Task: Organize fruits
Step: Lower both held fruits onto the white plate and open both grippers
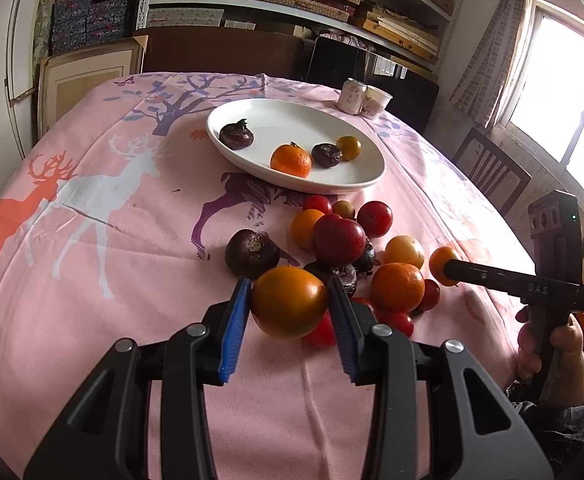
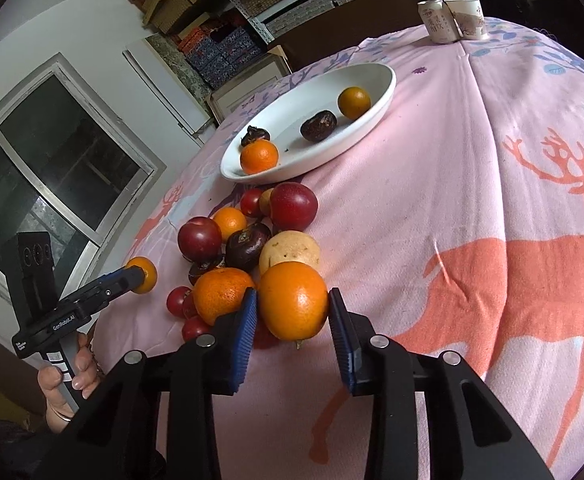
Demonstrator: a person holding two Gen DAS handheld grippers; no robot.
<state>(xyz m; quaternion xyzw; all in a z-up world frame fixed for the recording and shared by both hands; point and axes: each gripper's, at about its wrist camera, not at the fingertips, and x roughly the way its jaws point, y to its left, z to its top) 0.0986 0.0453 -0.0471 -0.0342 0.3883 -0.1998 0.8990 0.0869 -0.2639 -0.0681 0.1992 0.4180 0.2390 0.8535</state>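
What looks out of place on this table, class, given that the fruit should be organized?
Most fruit lies in a loose pile on the pink tablecloth beside the white dish, which holds only four pieces. Nothing looks spilled or damaged.

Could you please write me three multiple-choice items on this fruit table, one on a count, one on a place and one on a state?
1. How many fruits lie in the white plate? A two; B four; C six.
2. Where do the can and the paper cup stand? A in the plate; B on the floor; C beyond the plate, near the table's far edge.
3. How do the jaws of the left gripper stand? A shut on an orange-brown fruit; B open and empty; C shut on a spoon.

Answers:
1 B: two dark fruits, a tangerine and a small yellow fruit.
2 C: both stand on the cloth behind the plate.
3 A: both blue pads press its sides.
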